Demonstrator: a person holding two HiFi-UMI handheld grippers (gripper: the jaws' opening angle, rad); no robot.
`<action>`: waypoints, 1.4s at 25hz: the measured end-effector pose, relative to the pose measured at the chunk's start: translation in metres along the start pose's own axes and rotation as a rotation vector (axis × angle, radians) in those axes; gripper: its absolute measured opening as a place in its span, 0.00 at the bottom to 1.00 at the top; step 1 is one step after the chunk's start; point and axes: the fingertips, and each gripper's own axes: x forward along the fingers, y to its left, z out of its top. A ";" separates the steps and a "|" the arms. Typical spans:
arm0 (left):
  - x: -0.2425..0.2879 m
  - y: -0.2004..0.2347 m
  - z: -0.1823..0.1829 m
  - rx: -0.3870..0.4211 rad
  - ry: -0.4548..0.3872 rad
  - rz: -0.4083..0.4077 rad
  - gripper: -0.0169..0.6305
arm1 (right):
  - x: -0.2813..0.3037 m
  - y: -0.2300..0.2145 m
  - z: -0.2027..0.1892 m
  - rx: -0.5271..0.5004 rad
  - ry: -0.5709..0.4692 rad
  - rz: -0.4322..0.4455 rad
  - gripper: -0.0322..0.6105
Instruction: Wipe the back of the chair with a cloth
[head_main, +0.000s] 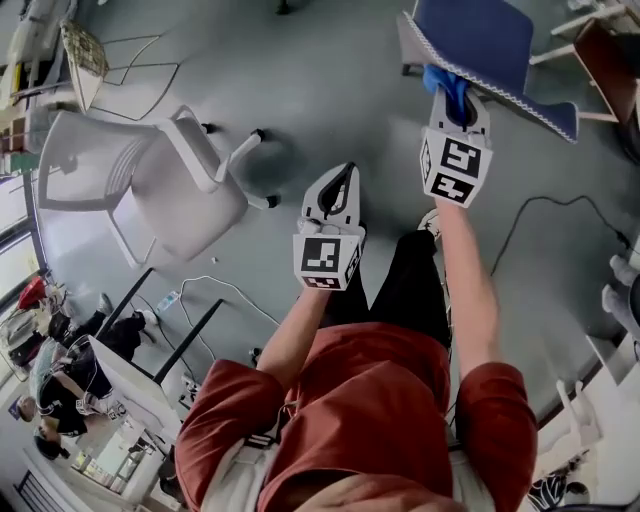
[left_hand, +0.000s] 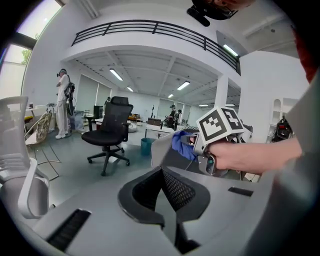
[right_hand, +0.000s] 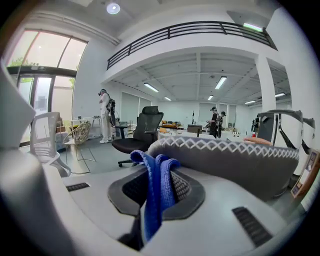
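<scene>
Grey floor | right tongs pinch cloth (at chair back) | left tongs closed

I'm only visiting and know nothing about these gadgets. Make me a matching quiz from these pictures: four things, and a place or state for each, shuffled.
Things:
1 blue cloth
2 left gripper
3 white chair
4 black office chair

Places or states:
A shut, holding nothing
B far across the hall
C clamped in the right gripper
D on the floor, at the left of the head view

Pairs: 1-C, 2-A, 3-D, 4-B.
</scene>
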 end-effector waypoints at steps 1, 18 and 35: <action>-0.003 0.001 0.007 0.007 -0.005 0.001 0.05 | -0.004 0.001 0.007 -0.001 0.003 0.001 0.13; -0.044 -0.040 0.159 0.074 -0.135 -0.022 0.05 | -0.165 -0.027 0.105 0.089 -0.076 0.064 0.13; -0.088 -0.161 0.361 0.264 -0.502 -0.285 0.05 | -0.313 -0.163 0.289 0.043 -0.447 -0.133 0.13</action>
